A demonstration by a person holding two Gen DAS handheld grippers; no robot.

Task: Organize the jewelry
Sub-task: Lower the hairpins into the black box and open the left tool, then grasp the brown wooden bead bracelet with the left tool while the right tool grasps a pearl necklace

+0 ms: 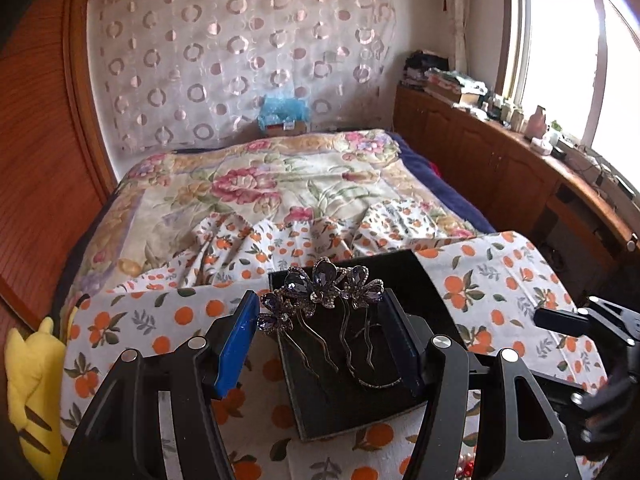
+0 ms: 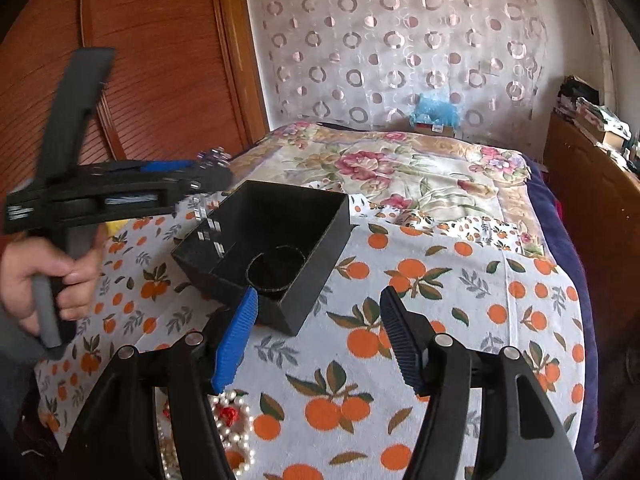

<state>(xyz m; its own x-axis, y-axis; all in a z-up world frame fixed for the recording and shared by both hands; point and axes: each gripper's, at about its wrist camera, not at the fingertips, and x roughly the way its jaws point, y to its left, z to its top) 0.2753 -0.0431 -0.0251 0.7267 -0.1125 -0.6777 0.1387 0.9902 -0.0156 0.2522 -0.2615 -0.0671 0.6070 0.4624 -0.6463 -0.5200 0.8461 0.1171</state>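
A purple jewelled flower hair comb [image 1: 324, 292] sits between the fingers of my left gripper [image 1: 318, 308], just above the open black box [image 1: 348, 396]. The jaws stand wide and the comb seems loose between them, its prongs pointing down into the box. The box [image 2: 276, 248] also shows in the right wrist view, with a ring-shaped item [image 2: 276, 270] inside. My left gripper [image 2: 208, 170] is over the box's left edge there, with purple sparkle at its tip. My right gripper [image 2: 316, 312] is open and empty, close to the box's near corner. A pearl necklace [image 2: 230, 424] with a red piece lies below it.
The box stands on an orange-print cloth [image 2: 400, 360] laid over a floral bedspread [image 1: 260, 184]. A yellow plush toy [image 1: 32, 380] lies at the left edge. A wooden cabinet [image 1: 500, 152] with clutter runs along the right; wooden wardrobe doors [image 2: 160, 60] stand on the left.
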